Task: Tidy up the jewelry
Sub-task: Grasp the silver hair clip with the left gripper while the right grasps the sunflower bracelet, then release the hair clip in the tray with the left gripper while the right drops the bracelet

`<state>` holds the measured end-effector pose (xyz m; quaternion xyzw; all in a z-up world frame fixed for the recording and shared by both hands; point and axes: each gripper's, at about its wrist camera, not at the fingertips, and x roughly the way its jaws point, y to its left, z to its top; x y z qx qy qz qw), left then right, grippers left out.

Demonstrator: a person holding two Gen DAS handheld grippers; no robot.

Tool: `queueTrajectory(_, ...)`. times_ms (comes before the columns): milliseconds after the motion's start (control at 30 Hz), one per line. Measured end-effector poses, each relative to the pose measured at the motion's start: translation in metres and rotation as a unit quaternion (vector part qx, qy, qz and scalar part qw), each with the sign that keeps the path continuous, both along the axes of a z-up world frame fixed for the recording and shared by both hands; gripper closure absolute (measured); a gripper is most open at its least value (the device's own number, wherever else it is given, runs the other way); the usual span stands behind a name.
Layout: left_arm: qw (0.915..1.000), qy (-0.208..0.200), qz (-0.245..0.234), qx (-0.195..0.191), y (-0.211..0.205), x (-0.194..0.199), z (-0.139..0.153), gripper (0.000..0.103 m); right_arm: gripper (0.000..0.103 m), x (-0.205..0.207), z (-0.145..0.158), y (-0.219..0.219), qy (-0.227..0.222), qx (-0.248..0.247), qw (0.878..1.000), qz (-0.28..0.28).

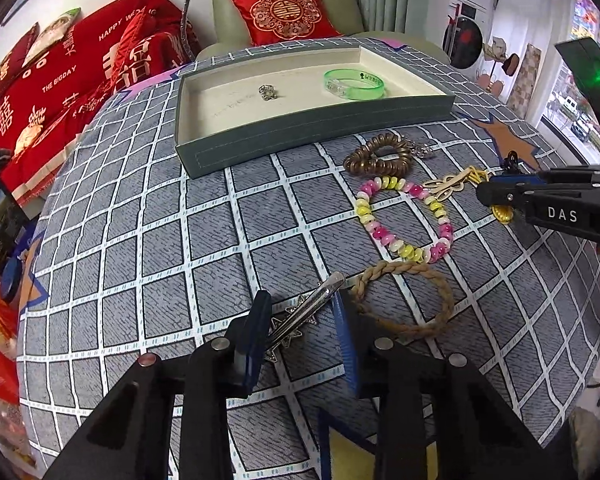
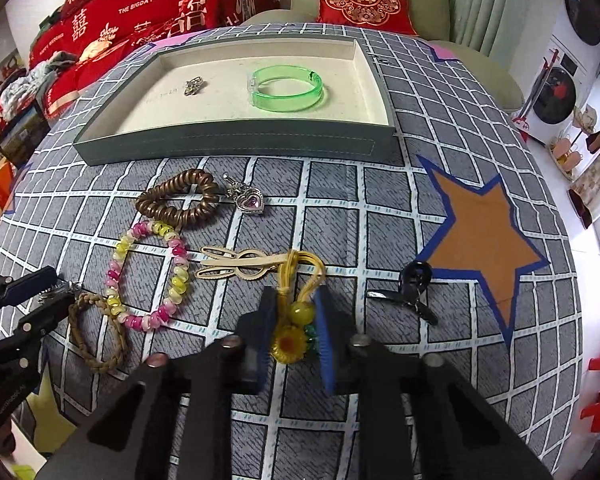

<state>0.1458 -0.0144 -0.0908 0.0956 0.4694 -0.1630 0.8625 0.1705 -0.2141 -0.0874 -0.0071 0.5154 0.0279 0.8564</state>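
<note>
Blue pads of our left gripper (image 1: 302, 312) pinch a silver star hair clip (image 1: 306, 312), whose long prong pokes out beyond the fingertips. Just to the right of that gripper a braided tan cord bracelet (image 1: 412, 300) lies touching the right finger, crowding the clip. Beyond it sits a pink and yellow beaded bracelet (image 1: 406, 220), then a brown coil hair tie (image 1: 378, 156), and farther ahead the grey tray (image 1: 312, 124) holding a green bangle (image 1: 354, 84) and a small silver charm (image 1: 267, 92).

Our right gripper (image 2: 296, 320) is pressed in on a yellow sunflower hair tie (image 2: 290, 342), its amber bead and flower squeezed between the blue pads while the yellow cord loops stick out ahead. Just in front of those loops, touching them, lies a cream rabbit-shaped clip (image 2: 236, 266). To the right of this gripper a black claw clip (image 2: 410, 288) lies near a brown star (image 2: 482, 246) printed on the checked grey cloth (image 2: 340, 216). Ahead and slightly left, a heart pendant (image 2: 250, 200) with a purple stone rests beside the coil tie, short of the tray's near wall. At the far left of the right wrist view we see the left gripper's tips at the braided cord
</note>
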Motion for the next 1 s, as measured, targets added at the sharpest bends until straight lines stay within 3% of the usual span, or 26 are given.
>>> queueTrajectory(433, 0.9991, 0.003, 0.027, -0.031, 0.013, -0.005, 0.013, 0.07, 0.087, -0.027, 0.018, -0.026, -0.014, 0.113, 0.993, -0.004)
queueTrajectory(800, 0.9953, -0.035, 0.044, -0.079, 0.012, 0.0, 0.067, 0.07, 0.087, -0.024, 0.056, -0.038, -0.039, 0.187, 0.981, -0.009)
queueTrajectory(1000, 0.9929, -0.066, 0.04, -0.091, 0.0, 0.016, 0.1, 0.07, 0.087, -0.007, 0.087, -0.044, -0.067, 0.184, 0.981, -0.004)
